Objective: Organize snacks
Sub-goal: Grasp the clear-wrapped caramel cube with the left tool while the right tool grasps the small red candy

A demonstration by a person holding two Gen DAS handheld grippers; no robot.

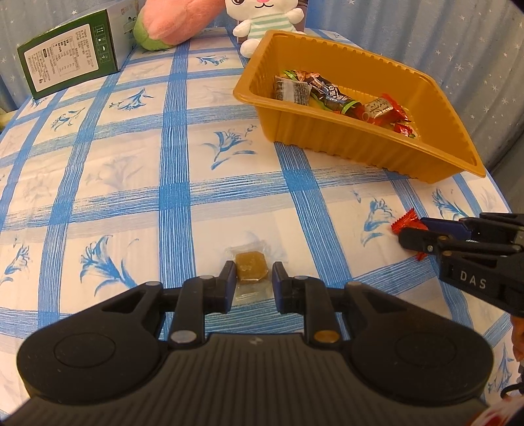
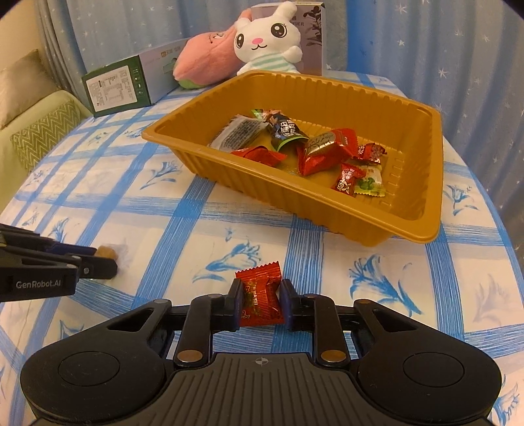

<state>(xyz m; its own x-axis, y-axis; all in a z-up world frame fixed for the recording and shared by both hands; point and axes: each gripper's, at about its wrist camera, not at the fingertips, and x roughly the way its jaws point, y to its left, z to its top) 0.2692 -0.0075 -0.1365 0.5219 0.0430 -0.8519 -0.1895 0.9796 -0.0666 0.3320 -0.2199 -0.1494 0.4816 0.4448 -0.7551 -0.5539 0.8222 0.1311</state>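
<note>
A brown candy in clear wrap (image 1: 251, 269) lies on the blue-checked tablecloth between the fingers of my left gripper (image 1: 253, 272); the jaws stand close on both sides of it, with small gaps showing. My right gripper (image 2: 260, 295) is shut on a red wrapped candy (image 2: 261, 295), low over the cloth. That candy (image 1: 406, 222) and the right gripper (image 1: 425, 234) also show at the right of the left wrist view. The left gripper (image 2: 104, 260) and brown candy (image 2: 106, 251) show at the left of the right wrist view. A gold plastic tray (image 2: 327, 213) holds several wrapped snacks (image 2: 324, 147).
The tray (image 1: 344, 137) stands at the back right of the table. A green box (image 1: 68, 52), a pink plush (image 1: 177, 23) and a white bunny plush (image 2: 268, 42) stand at the far edge. A sofa (image 2: 36, 124) is beyond the table's left side.
</note>
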